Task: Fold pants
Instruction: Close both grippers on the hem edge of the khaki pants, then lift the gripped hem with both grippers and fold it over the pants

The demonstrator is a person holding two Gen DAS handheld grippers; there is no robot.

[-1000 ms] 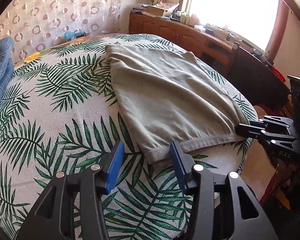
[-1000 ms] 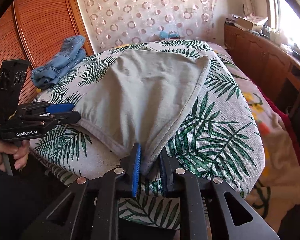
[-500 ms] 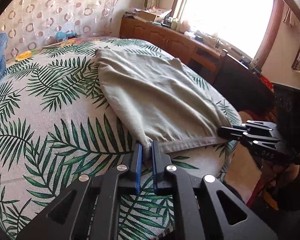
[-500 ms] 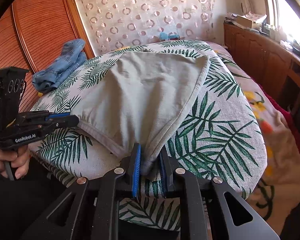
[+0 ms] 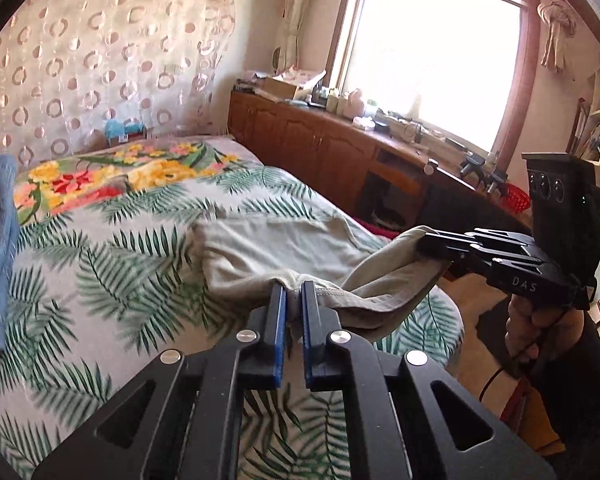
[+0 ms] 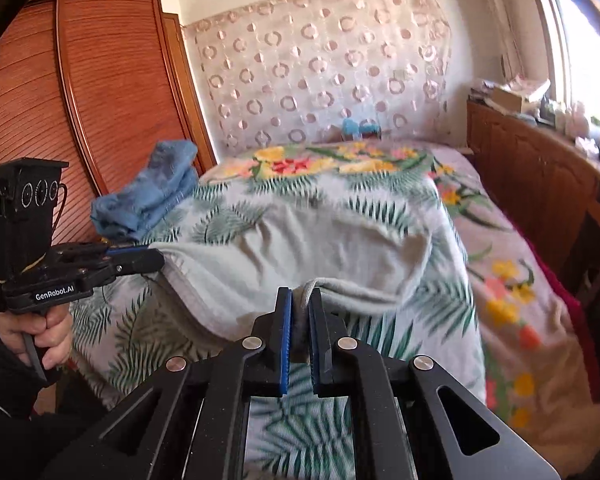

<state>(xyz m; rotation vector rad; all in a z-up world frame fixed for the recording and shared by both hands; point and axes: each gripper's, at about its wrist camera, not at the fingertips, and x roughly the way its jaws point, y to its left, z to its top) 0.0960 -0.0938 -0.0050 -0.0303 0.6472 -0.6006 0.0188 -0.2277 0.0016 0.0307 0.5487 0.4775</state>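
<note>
Pale grey-green pants [image 5: 276, 248] lie on the palm-leaf bedspread [image 5: 100, 264], also seen in the right wrist view [image 6: 300, 248]. My left gripper [image 5: 294, 292] is shut on one corner of the near hem, and shows at the left of the right wrist view [image 6: 156, 260]. My right gripper [image 6: 300, 300] is shut on the other corner of that hem, and shows at the right of the left wrist view [image 5: 424, 242]. The held edge is lifted off the bed and sags between the two grippers.
Blue jeans [image 6: 148, 196] are heaped at the bed's left side by a wooden wardrobe [image 6: 80, 120]. A wooden cabinet [image 5: 340, 152] with clutter runs under the window on the right. A floral blanket [image 6: 324, 160] covers the far end of the bed.
My left gripper closed on the hem corner. Both grippers then rose and moved forward, lifting the near edge of the pants off the bed.
</note>
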